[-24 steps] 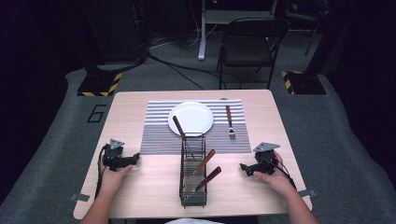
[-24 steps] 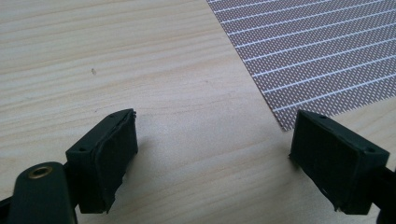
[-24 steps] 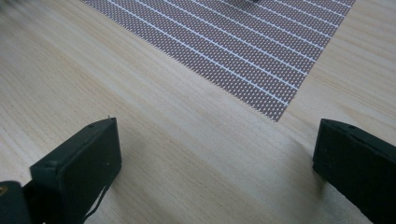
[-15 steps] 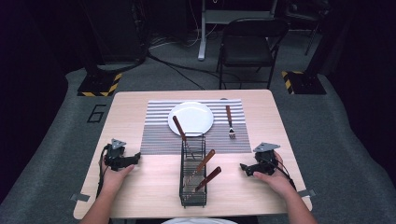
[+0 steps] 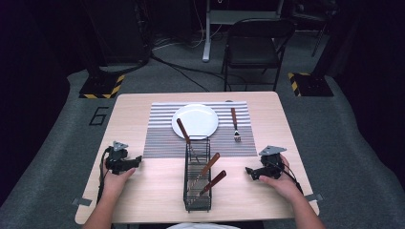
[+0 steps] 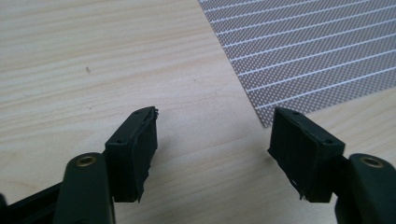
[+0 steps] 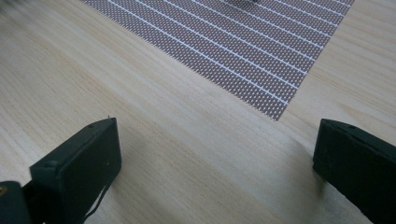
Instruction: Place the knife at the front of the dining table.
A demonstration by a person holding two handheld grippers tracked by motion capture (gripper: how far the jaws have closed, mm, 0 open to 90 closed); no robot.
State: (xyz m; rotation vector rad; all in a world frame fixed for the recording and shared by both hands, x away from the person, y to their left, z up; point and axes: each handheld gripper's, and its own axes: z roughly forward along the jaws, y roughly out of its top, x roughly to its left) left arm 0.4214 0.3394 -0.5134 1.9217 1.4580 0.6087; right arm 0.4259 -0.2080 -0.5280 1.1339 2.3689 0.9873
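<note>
Both black hand-held grippers, left (image 5: 138, 160) and right (image 5: 248, 170), are held wide apart and empty above the pale wooden table (image 5: 143, 191).

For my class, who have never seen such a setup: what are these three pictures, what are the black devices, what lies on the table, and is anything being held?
A person sits at a wooden table, holding a hand-operated claw in each hand. The high view looks down from above: left claw, right claw. The other two pictures come from cameras riding on each claw, looking along its black jaws. On the table lie a striped placemat with a white plate and a fork, plus a wire caddy holding wooden-handled cutlery. Both claws are open and hold nothing.
</note>
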